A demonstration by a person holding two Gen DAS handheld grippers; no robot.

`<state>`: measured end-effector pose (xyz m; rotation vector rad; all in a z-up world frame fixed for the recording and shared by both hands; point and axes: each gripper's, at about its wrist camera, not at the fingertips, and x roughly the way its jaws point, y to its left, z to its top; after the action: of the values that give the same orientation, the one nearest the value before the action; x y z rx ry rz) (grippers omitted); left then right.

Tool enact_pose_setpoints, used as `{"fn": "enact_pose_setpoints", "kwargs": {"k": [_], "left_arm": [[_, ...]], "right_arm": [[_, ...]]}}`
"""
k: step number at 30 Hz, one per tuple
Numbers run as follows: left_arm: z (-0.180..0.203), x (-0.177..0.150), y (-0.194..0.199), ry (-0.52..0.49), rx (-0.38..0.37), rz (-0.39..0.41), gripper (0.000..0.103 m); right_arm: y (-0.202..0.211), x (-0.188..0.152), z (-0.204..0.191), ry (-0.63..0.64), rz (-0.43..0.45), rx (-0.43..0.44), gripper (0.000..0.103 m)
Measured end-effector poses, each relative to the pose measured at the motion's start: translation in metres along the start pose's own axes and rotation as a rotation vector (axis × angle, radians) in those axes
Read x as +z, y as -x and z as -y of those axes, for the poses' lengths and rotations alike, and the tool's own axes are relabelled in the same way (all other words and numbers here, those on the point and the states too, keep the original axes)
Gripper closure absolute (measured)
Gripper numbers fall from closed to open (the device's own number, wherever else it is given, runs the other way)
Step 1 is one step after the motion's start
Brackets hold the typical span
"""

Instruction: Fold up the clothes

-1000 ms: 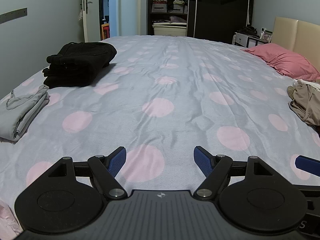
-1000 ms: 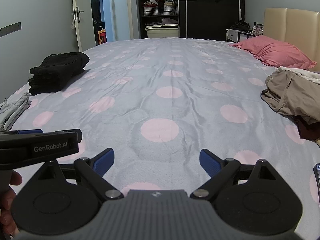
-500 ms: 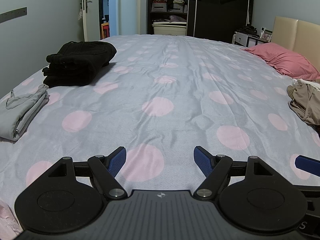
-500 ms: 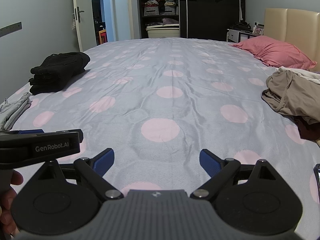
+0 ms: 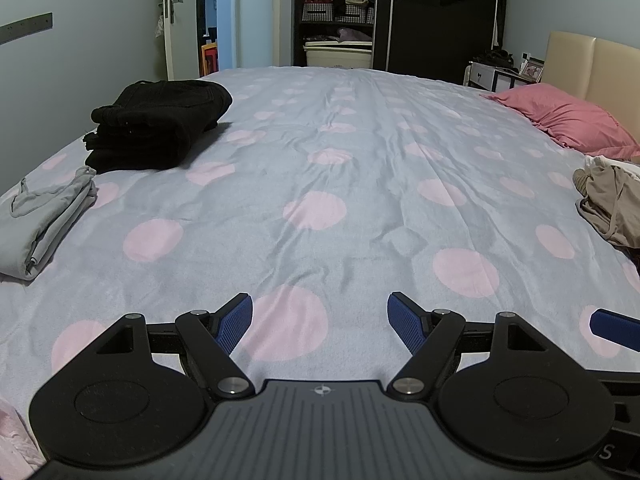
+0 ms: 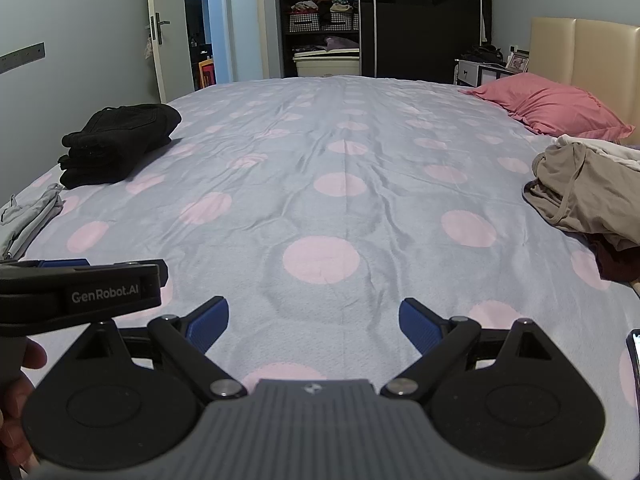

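My left gripper [image 5: 320, 320] is open and empty, low over the near part of the bed. My right gripper [image 6: 314, 320] is open and empty beside it; the left gripper's body [image 6: 80, 292] shows at its left. A folded black stack [image 5: 160, 124] lies far left, also in the right wrist view [image 6: 120, 140]. A folded grey garment [image 5: 44, 216] lies at the left edge, near the stack. An unfolded pile with a beige garment [image 6: 580, 188] on top lies at the right; it also shows in the left wrist view [image 5: 612, 204].
The bed has a grey spread with pink dots [image 5: 340, 168]. A pink pillow [image 6: 548, 104] lies at the headboard on the right. An open wardrobe [image 5: 340, 12] and a doorway stand beyond the bed. A phone edge [image 6: 634, 356] shows at the right.
Both views have shifted very slightly; the grippers stay open and nothing on the bed has moved.
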<state>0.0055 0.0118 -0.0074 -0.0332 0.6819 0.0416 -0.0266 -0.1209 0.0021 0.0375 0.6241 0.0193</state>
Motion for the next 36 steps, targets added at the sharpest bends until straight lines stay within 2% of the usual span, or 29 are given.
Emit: {"fn": "enact_pose_setpoints", "kwargs": {"k": [5,10,12,15,18,22,30,36], "left_arm": [[0.000,0.001,-0.001,-0.007,-0.005,-0.004,0.029],[-0.001,0.002,-0.006,-0.032,0.001,-0.026,0.029],[-0.001,0.003,-0.008,-0.039,0.000,-0.033,0.029],[0.000,0.005,-0.011,-0.053,0.002,-0.036,0.029],[0.001,0.009,-0.012,-0.060,-0.003,-0.037,0.029],[0.004,0.014,-0.017,-0.073,-0.006,-0.032,0.029],[0.009,0.017,-0.028,-0.081,0.009,-0.055,0.029],[0.013,0.012,-0.033,-0.111,0.019,-0.075,0.029]], "right_arm": [[0.001,0.001,0.005,-0.011,0.005,-0.006,0.009],[0.001,0.009,0.029,-0.005,0.015,-0.049,0.012],[0.001,0.013,0.042,-0.002,0.019,-0.075,0.018],[0.000,0.021,0.069,0.001,0.019,-0.122,0.022],[0.003,0.032,0.103,0.027,0.022,-0.167,0.025],[0.015,0.044,0.157,0.087,0.022,-0.275,0.030],[0.033,0.059,0.286,0.021,-0.022,-0.490,0.035],[0.037,0.064,0.371,-0.043,-0.049,-0.620,0.038]]}}
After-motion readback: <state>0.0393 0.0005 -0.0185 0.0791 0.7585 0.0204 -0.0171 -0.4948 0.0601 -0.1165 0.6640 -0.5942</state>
